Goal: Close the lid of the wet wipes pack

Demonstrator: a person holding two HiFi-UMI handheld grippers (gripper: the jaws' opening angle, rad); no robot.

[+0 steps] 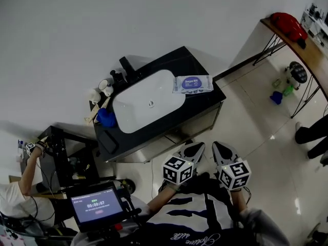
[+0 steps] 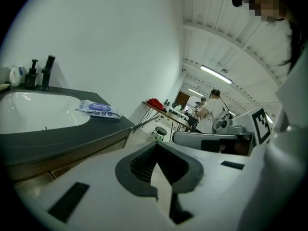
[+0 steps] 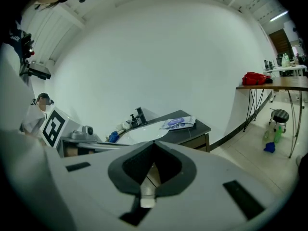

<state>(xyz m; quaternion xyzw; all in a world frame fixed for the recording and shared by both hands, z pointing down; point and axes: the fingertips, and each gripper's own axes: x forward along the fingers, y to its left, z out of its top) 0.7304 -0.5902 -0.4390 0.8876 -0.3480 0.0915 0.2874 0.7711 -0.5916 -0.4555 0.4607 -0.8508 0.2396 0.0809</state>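
Left tool (image 1: pixel 199 147), right tool (image 1: pixel 217 146) closed — wipes pack (image 1: pixel 193 84) well apart.

Bare tiled floor (image 1: pixel 241 132) lies between me and the dark counter (image 1: pixel 200 100), so the way forward is free. My left gripper (image 1: pixel 199 147) and right gripper (image 1: pixel 217 146) hang near my chest, jaws together, well short of the counter's near edge. Above the counter I can pass in from the near side and the right end. The wall (image 1: pixel 102 24) shuts off the far side. The faucet (image 1: pixel 126 66) and small bottles (image 1: pixel 102 86) crowd the far left corner, and a blue object (image 1: pixel 106 118) sits left of the basin (image 1: pixel 148 104). The wet wipes pack (image 1: pixel 192 84) lies flat at the right end, apart from them. A cart with a screen (image 1: pixel 97 205) blocks my near left
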